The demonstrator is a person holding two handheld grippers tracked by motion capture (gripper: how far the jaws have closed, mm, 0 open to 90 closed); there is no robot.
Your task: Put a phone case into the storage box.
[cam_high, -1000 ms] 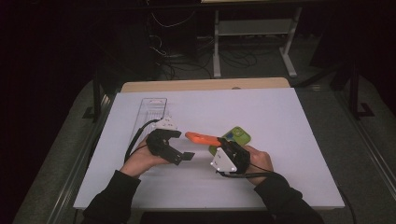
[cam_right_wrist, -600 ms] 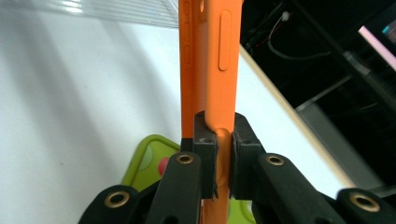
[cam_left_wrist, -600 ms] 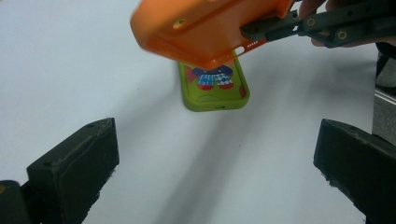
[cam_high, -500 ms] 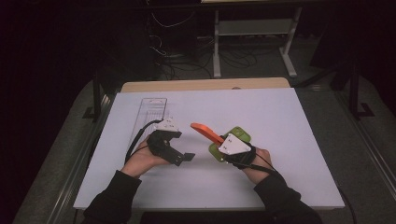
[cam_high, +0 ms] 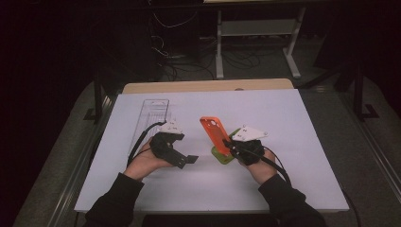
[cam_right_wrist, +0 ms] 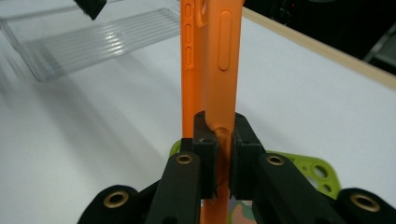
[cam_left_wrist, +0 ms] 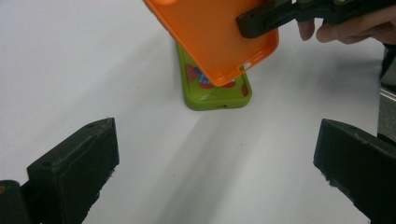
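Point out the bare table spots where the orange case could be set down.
Bare white table lies right of the right gripper and its orange silicone phone case, also along the near edge. Crowded: clear ridged plastic tray, left gripper, green phone case.

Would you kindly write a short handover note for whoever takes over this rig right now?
Right tool: shut on the orange phone case, holding it tilted above the table.
Left tool: open, holding nothing, resting near the table's middle.
Green phone case: flat on the white table, under the orange one.
Clear plastic tray: far left side.
Done: orange case picked up.
Left: probably setting it down somewhere; the destination is unclear.
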